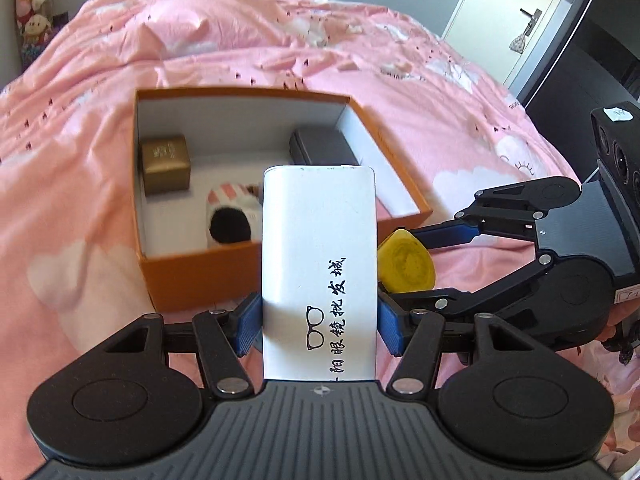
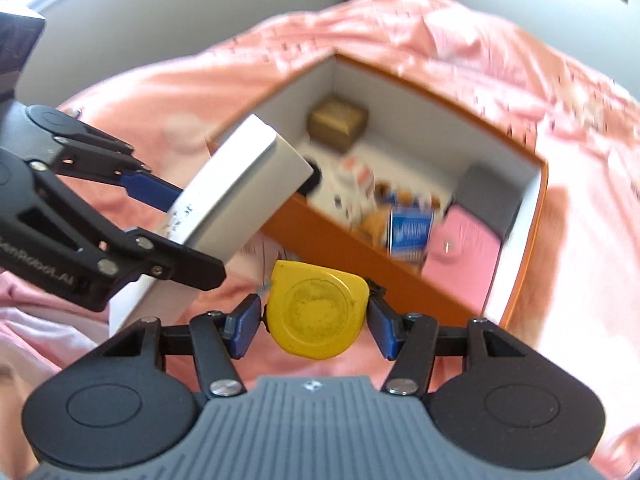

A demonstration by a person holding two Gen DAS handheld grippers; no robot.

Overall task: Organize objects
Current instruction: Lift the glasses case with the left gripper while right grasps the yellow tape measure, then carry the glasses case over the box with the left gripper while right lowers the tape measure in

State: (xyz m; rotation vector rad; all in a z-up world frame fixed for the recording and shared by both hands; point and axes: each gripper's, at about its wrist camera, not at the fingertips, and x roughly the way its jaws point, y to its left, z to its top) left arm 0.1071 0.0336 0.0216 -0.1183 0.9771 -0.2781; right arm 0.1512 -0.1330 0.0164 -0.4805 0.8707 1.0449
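My left gripper [image 1: 319, 324] is shut on a white glasses case [image 1: 320, 264] with black printed characters, held above the pink bed just in front of the orange box [image 1: 192, 276]. My right gripper [image 2: 314, 320] is shut on a yellow tape measure [image 2: 316, 310]. The tape measure [image 1: 406, 264] also shows in the left wrist view, right of the white case. In the right wrist view the white case [image 2: 236, 204] hangs at the left, over the box's near corner. The orange box [image 2: 360, 256] is open, with a white inside.
Inside the box lie a gold cube [image 1: 166, 164], a dark grey case [image 1: 322, 148], a striped item with a black patch [image 1: 232, 220], a pink flat item [image 2: 464, 252] and a blue packet [image 2: 412, 232]. The pink bedspread [image 1: 440, 92] lies all around. A door [image 1: 520, 20] stands far right.
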